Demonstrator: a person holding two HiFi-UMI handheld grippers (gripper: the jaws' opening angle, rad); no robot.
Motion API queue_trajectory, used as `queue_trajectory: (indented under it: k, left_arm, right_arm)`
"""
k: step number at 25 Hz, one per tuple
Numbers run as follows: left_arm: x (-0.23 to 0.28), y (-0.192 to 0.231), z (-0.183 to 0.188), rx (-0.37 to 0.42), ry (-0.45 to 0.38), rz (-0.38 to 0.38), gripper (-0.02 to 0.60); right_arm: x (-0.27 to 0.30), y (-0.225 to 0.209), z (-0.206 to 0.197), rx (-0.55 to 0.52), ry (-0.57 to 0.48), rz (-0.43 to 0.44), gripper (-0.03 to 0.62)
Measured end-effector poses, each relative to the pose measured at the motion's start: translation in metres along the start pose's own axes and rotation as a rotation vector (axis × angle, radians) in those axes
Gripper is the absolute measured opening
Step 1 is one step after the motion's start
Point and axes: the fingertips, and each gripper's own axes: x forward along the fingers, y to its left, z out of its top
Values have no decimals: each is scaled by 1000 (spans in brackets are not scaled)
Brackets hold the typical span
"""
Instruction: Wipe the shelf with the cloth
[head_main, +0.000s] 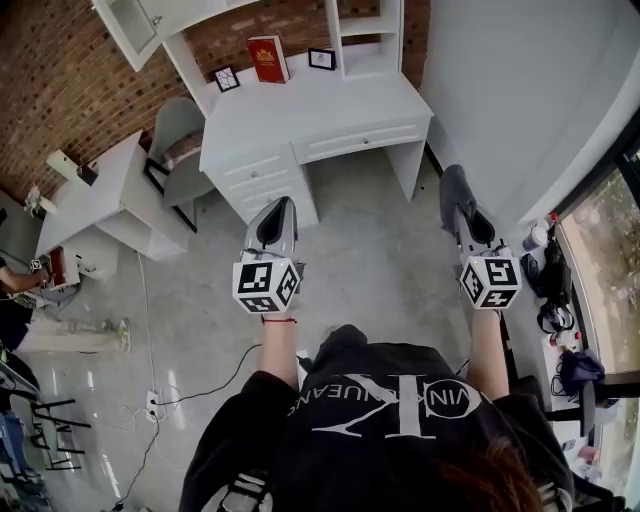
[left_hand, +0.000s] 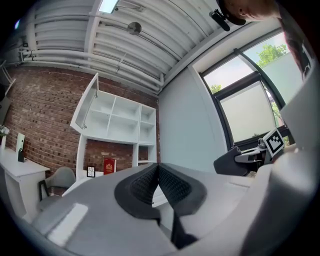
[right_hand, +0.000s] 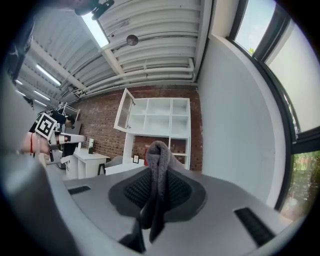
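A white shelf unit (head_main: 365, 40) (left_hand: 122, 120) (right_hand: 159, 119) stands on a white desk (head_main: 330, 105) against the brick wall, some way ahead of both grippers. My right gripper (right_hand: 159, 172) (head_main: 456, 190) is shut on a folded grey cloth (right_hand: 159, 160) (head_main: 455, 195), which sticks up past the jaw tips. My left gripper (left_hand: 158, 168) (head_main: 275, 215) is shut with nothing between its pads. Both are held in the air over the floor in front of the desk, about level with each other.
On the desk stand a red book (head_main: 267, 58) and two small picture frames (head_main: 227, 78) (head_main: 322, 59). A grey chair (head_main: 178, 145) sits left of the desk, with a second white table (head_main: 95, 195) further left. A cabinet door (right_hand: 124, 111) on the shelf unit hangs open.
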Motion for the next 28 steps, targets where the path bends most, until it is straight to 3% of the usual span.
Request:
queue_trajectory:
  k: [12, 28]
  left_arm:
    - [12, 10, -24, -27, 41, 25, 12]
    - [157, 84, -45, -20, 82, -25, 12]
  right_arm:
    - [20, -9, -20, 41, 26, 19, 51]
    - [179, -38, -35, 75, 73, 21, 51]
